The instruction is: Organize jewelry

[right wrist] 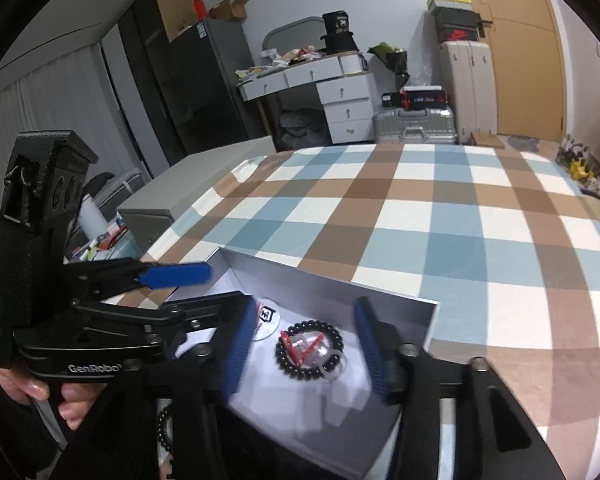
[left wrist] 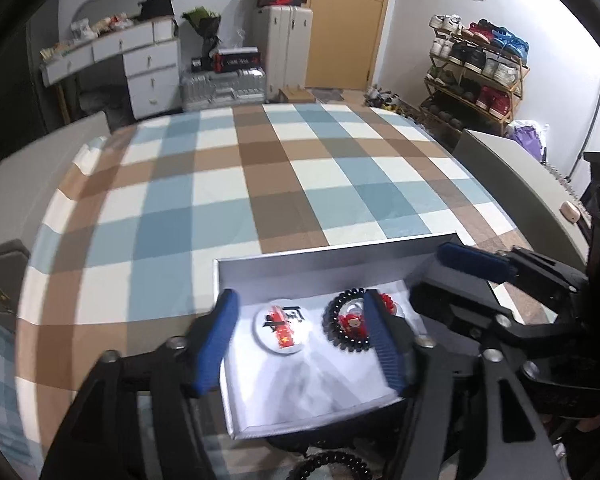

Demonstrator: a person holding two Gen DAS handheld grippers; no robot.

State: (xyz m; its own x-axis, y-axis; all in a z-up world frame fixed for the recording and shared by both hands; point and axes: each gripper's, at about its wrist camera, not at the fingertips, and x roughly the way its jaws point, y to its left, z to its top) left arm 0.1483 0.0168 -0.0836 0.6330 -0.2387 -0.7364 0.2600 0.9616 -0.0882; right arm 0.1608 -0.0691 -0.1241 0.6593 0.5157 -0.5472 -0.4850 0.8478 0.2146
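Black bead bracelet (right wrist: pixel 309 350) in box (right wrist: pixel 332 280), untouched between open right tool (right wrist: pixel 302 354) fingers

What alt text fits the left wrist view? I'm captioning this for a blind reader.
An open left hand-held gripper hangs over a white box holding a black bead bracelet and a round badge. The box sits on a checked cloth, with the right hand-held gripper beside it.

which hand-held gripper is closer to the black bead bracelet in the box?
Right. The right hand-held gripper brackets the black bead bracelet, open. The left hand-held gripper is open around the round badge beside it.
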